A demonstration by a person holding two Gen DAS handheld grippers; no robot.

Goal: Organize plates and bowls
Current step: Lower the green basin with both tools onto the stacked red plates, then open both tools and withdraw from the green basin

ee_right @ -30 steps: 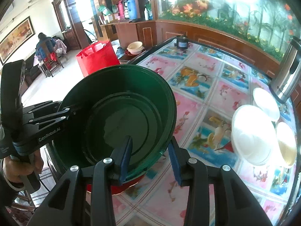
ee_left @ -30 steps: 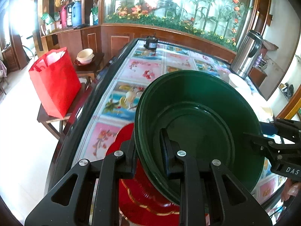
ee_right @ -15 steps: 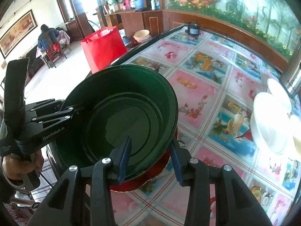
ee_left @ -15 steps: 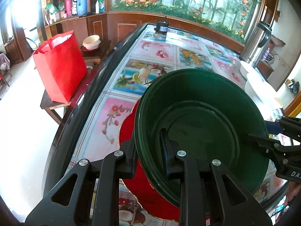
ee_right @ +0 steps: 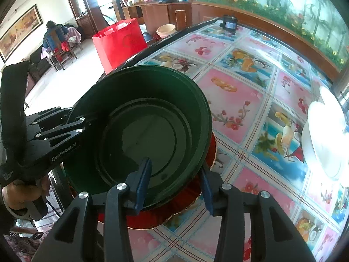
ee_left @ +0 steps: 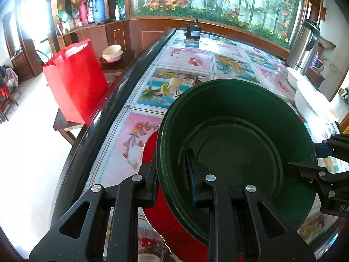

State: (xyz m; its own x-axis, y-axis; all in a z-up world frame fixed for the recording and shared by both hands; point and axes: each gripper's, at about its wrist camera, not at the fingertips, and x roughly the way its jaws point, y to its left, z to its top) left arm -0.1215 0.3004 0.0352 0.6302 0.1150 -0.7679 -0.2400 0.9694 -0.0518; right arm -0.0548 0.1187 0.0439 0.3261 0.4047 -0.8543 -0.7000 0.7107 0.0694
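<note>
Gripping glossy round green bowl [ee_left: 240, 135], left hand-held gripper [ee_left: 172, 174] clamped, right [ee_right: 174, 179] loosening.

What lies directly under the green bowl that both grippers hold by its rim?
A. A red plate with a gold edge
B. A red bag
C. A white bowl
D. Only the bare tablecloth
A: the red plate shows beneath the green bowl.
</note>
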